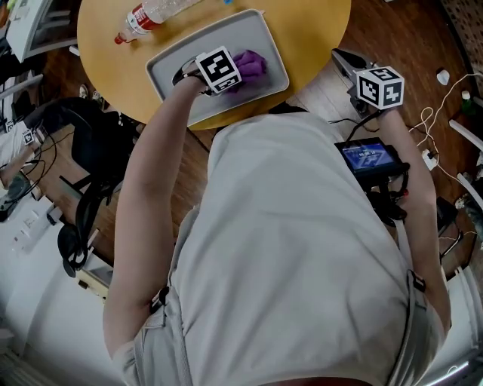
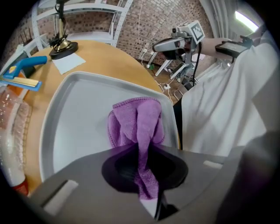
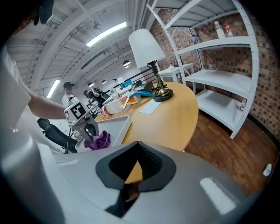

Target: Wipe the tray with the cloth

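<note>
A grey tray [image 1: 162, 75] lies at the near edge of the round wooden table [image 1: 317, 30]. A purple cloth [image 1: 253, 64] sits bunched on the tray's right half. My left gripper [image 1: 235, 79] points steeply down over the tray and is shut on the cloth. In the left gripper view the cloth [image 2: 135, 120] runs up between the jaws of the left gripper [image 2: 142, 153] and spreads onto the tray [image 2: 74, 118]. My right gripper [image 1: 349, 62] hangs off the table's right edge, away from the tray; its jaws [image 3: 131, 170] look shut and hold nothing.
A plastic bottle [image 1: 151, 15] lies on the table just beyond the tray. A lamp [image 3: 146, 48], a sheet of paper [image 2: 68, 62] and a blue tool [image 2: 22, 65] stand farther back. An office chair [image 1: 83, 136] is left of me, with white shelves [image 3: 218, 78] beyond the table.
</note>
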The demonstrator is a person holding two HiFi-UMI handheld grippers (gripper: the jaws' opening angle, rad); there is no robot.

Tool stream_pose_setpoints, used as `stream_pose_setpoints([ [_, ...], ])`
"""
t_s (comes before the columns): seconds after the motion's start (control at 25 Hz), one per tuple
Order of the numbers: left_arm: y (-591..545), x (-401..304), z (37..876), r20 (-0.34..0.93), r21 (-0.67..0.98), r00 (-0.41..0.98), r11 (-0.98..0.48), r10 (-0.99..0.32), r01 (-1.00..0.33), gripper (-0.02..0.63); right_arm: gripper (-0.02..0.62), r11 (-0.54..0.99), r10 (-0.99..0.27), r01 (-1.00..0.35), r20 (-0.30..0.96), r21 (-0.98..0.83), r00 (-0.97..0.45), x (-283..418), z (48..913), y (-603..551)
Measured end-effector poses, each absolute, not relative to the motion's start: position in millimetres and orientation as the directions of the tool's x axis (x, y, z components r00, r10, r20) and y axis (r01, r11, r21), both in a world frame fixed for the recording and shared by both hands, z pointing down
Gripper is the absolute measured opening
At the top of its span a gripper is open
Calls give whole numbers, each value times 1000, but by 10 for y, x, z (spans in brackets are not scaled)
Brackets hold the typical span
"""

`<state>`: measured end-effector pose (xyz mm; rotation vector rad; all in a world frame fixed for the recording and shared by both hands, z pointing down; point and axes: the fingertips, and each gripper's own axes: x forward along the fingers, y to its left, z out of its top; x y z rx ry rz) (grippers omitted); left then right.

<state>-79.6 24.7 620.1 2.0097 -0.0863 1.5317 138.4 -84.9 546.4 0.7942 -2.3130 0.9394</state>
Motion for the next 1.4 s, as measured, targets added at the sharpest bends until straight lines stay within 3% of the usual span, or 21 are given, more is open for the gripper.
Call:
stream_pose_setpoints([
  [0.36,-663,-1396,6213,992,125,73,-854,103,-506,43,2,546,-344,-704,645,-454,-682,1513,5528,-824],
  [0.64,-1067,-1314,6228,997,-72,-8,-889,-77,-453,44,2,525,-363,-717,641,-459,-676,1580,5531,-858],
  [1.2,-1350,-926,6344,993,-108,-1,-921,-116,-375,41,2,461,-395,-754,653,-467,-646,1803,5672,-774],
  [1.4,-1048,-659,6368,999,-43,4,-947,-47,-318,41,2,476,-395,-744,643,-468,-657,1768,5648,-794],
])
